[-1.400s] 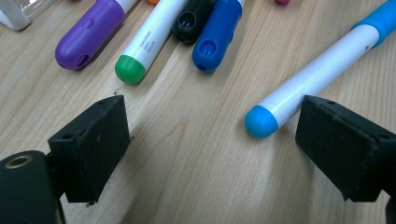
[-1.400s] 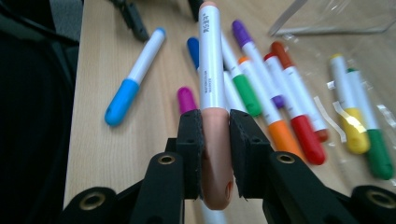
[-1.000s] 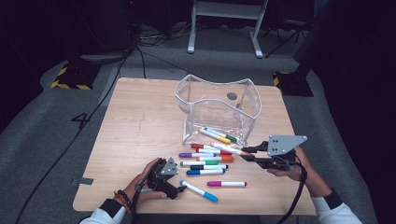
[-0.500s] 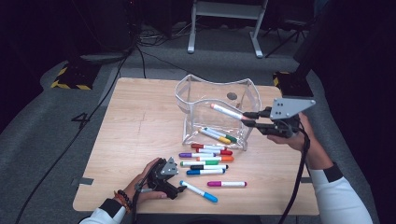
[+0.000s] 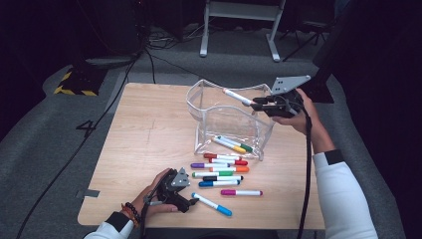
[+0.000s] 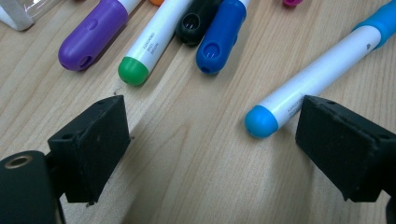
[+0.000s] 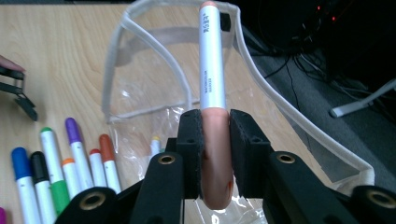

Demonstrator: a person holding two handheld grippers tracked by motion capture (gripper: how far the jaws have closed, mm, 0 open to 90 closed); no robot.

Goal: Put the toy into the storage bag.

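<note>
My right gripper (image 5: 259,103) (image 7: 216,135) is shut on a white marker with a salmon-pink cap (image 5: 237,96) (image 7: 211,70), holding it level over the open top of the clear pouch (image 5: 226,122) (image 7: 154,56). Inside the pouch lie two markers (image 5: 233,144). My left gripper (image 5: 191,199) (image 6: 210,140) rests open on the table near the front edge, its jaws on either side of the end of a light-blue marker (image 5: 213,204) (image 6: 317,74). A row of several markers (image 5: 219,169) lies in front of the pouch: purple (image 6: 93,32), green (image 6: 149,46), black, blue (image 6: 222,35), red, orange.
A magenta marker (image 5: 241,192) lies apart to the right of the row. The wooden table (image 5: 144,129) has bare room on its left half. Dark floor, cables and a metal stand (image 5: 239,20) lie beyond the far edge.
My right gripper lifted the pink-capped marker from beside the row and carried it up and back to the pouch's top rim. The left gripper stayed put.
</note>
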